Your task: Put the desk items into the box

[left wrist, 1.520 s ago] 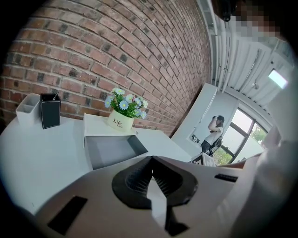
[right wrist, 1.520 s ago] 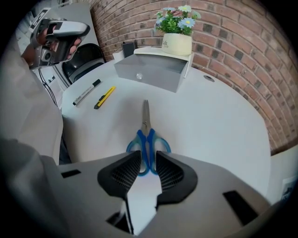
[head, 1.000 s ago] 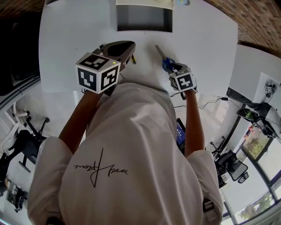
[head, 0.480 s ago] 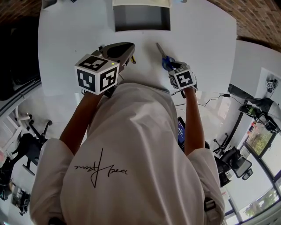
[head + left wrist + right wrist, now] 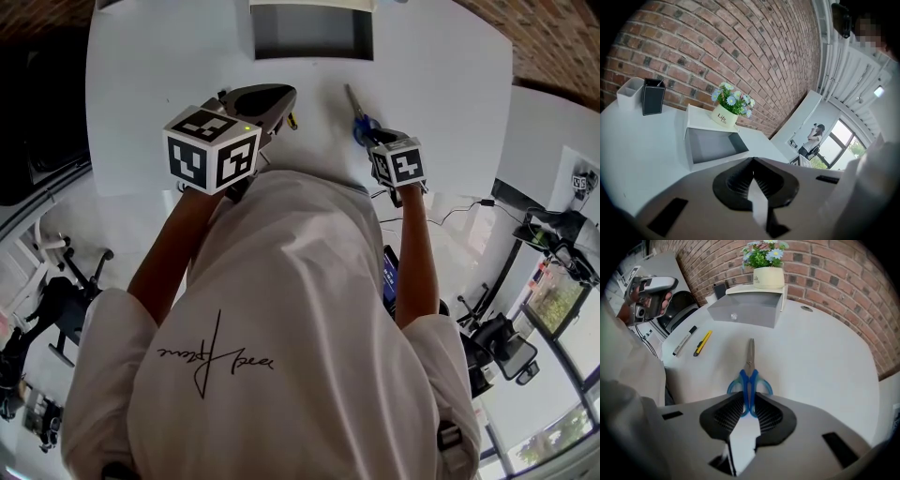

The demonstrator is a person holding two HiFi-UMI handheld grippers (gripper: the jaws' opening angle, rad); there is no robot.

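pinching the scissors (image 5: 750,373) by the handles, right tool (image 5: 749,401) (jaws just closing), blades toward the box (image 5: 740,315)

The scissors (image 5: 749,380) have blue handles and grey blades. The table (image 5: 825,362) is white. The box (image 5: 712,146) is white outside and grey inside. The marker (image 5: 684,341) is white with black ends, and the pen (image 5: 702,343) is yellow with a black tip. The wall (image 5: 717,47) shows red-brown bricks with pale mortar lines. The flowers (image 5: 764,254) are blue and white over green leaves, in a cream pot (image 5: 768,277) with dark lettering. The holder (image 5: 653,96) is black and the cup (image 5: 629,93) is white. Both cubes (image 5: 211,150) (image 5: 399,167) carry black-and-white square patterns. The shirt (image 5: 281,328) is white with a black scrawl.
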